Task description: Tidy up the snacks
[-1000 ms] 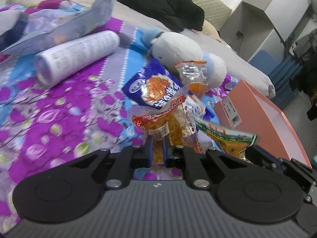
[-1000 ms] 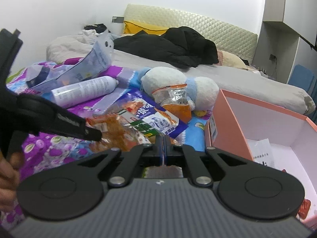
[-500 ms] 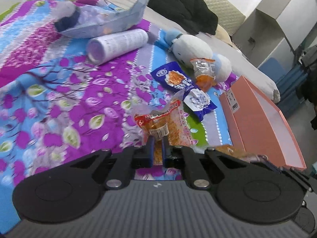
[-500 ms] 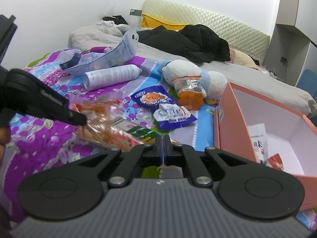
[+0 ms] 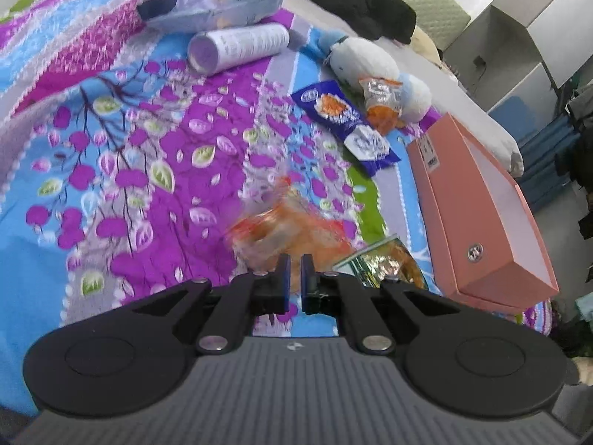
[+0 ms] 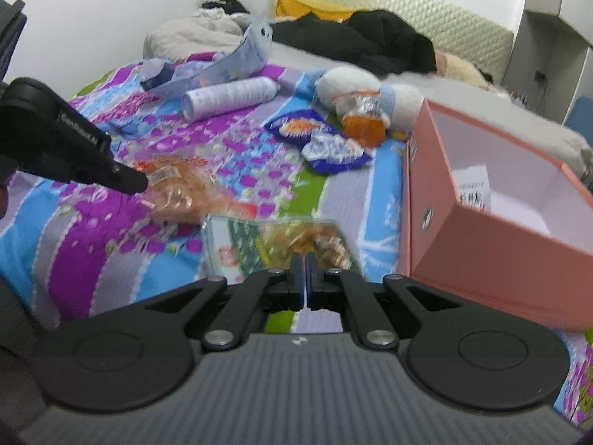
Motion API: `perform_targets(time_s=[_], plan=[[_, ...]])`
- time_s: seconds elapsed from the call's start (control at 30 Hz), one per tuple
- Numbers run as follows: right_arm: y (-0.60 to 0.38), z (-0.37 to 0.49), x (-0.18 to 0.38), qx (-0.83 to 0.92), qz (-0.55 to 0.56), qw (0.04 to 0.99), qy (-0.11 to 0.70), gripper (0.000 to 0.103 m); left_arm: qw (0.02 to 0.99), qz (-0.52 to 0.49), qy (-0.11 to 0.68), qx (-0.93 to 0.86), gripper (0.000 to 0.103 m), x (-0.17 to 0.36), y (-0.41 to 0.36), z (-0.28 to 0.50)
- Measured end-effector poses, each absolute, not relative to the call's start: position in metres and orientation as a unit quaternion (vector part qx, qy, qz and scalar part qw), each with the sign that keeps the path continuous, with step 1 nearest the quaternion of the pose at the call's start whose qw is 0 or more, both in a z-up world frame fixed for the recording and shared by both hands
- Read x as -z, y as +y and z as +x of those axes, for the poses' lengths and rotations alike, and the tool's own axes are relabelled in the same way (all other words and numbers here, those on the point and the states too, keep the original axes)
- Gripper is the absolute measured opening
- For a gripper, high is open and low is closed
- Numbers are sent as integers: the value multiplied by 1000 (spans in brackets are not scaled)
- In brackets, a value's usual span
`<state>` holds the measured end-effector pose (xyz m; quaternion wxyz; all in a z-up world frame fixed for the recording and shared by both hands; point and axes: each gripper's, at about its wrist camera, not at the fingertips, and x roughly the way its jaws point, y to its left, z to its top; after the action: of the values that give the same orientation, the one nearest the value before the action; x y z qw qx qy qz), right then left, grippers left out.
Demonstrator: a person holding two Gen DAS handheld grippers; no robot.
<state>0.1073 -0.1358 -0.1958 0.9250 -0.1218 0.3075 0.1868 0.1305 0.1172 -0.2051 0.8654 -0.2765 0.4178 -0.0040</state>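
Left gripper (image 5: 292, 274): jaws clamped on orange snack bag (image 5: 296, 230), bag at their twelve o'clock.
Right gripper (image 6: 303, 278): jaws clamped on green snack bag (image 6: 267, 244), pink box (image 6: 493, 244) at two o'clock.

White wall (image 6: 111, 18), quilted headboard (image 6: 407, 11) (cream), grey shelving (image 5: 519, 48).

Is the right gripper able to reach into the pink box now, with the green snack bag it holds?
Probably yes. The right gripper is shut on the green snack bag, and the pink box stands open-topped just beside it, with nothing between them.
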Motion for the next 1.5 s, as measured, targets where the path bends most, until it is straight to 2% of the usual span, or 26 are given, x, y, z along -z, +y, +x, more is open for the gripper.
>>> perform_targets(time_s=[0.07,0.13,0.17,0.2,0.23,0.27,0.33,0.37,0.47,0.57,0.63,0.73,1.17,1.5], plan=[[-140,107,198,-190,-109,922,321,6,862,-276,426,-7,7,207,118,129],[-144,107,201,-195,-98,919,328,7,860,-279,427,-9,15,209,119,129],[-145,108,202,-196,-97,918,331,7,859,-281,429,-8,32,210,120,130],[-145,110,204,-195,-96,917,333,7,856,-280,434,-8,58,211,121,131],[-146,113,205,-193,-94,918,334,8,855,-276,438,-9,67,211,120,133],[-147,115,207,-191,-89,918,335,9,858,-268,439,-2,72,211,119,135],[-150,122,210,-192,-74,919,335,44,863,-244,441,15,73,207,114,140],[-152,124,209,-196,-65,921,330,49,867,-232,441,20,75,206,112,143],[-152,132,209,-202,-53,924,319,49,874,-204,439,36,83,204,106,151],[-149,143,213,-203,-60,927,311,52,883,-162,440,39,86,204,98,160],[-145,150,216,-201,-68,928,306,67,884,-144,444,42,86,207,95,166],[-140,159,219,-213,-77,926,303,82,882,-122,452,52,87,212,90,173],[-124,188,240,-204,-132,921,305,83,878,-48,473,46,88,231,75,183],[-131,207,253,-224,-94,905,349,91,874,-42,482,40,88,238,77,182]])
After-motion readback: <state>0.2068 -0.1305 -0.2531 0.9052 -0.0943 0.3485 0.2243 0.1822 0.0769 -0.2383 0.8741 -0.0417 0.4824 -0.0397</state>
